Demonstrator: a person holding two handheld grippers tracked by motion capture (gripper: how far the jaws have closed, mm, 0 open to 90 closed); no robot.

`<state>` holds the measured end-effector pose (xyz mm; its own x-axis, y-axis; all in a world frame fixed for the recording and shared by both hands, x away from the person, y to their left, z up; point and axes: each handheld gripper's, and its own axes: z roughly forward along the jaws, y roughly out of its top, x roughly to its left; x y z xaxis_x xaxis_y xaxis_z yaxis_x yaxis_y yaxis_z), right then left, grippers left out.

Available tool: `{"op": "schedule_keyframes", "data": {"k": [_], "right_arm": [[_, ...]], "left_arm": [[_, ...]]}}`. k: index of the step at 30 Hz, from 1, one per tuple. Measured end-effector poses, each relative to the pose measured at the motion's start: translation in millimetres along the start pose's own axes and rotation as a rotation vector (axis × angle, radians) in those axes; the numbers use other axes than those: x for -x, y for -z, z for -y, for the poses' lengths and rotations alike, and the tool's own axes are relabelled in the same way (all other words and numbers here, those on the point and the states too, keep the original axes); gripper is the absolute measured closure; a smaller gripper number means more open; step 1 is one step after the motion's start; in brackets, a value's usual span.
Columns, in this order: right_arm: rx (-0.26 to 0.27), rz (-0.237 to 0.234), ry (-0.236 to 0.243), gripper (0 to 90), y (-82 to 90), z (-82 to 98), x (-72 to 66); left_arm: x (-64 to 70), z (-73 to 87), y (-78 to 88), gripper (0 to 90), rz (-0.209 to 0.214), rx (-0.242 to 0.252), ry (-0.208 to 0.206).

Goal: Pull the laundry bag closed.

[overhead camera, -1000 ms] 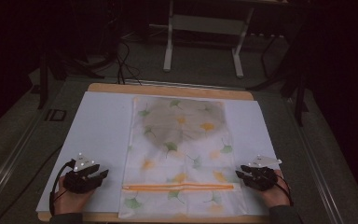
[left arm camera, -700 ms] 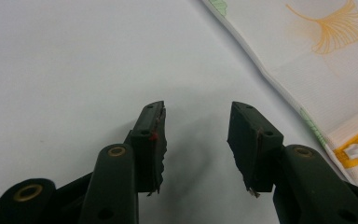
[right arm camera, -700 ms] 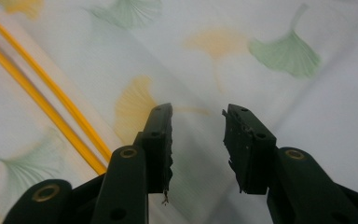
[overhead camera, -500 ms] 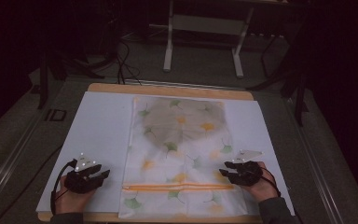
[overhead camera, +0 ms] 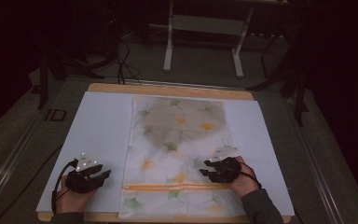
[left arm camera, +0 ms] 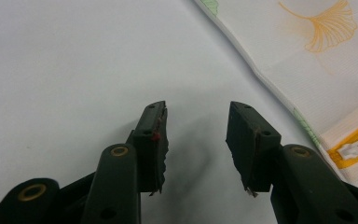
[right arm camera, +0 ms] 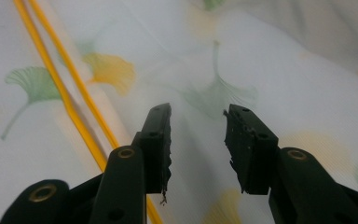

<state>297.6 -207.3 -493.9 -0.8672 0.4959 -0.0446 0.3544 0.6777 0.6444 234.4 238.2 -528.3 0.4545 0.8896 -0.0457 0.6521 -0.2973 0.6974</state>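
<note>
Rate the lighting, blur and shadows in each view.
High view: dim, surroundings nearly black, the bag soft and pale. Left gripper view: bright and even, the left tongs sharp, casting a soft shadow on the white sheet. Right gripper view: the right tongs sharp, the bag's leaf print blurred.

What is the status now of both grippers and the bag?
Left gripper open, over bare white sheet. Right gripper open, over leaf-print bag, holding nothing. Bag flat, orange zipper shut. Nothing in the way.

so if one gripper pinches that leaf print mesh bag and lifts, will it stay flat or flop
Probably flops: the mesh bag lies thin and limp on the mat, with something dark showing through. Likely light. The orange zipper may be its stiffest part.
</note>
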Motion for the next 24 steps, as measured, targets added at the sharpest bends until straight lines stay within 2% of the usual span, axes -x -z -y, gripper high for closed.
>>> {"op": "schedule_keyframes", "data": {"k": [7,24], "right_arm": [[-0.008,-0.042,0.061,60.2,-15.3,-20.1,-15.3],[-0.007,-0.119,0.140,64.2,-43.9,-49.4,-42.1]], "left_arm": [[0.6,-0.2,-0.1,57.7,0.003,-0.001,-0.004],[1.0,-0.9,-1.7,57.2,0.006,-0.003,-0.006]]}}
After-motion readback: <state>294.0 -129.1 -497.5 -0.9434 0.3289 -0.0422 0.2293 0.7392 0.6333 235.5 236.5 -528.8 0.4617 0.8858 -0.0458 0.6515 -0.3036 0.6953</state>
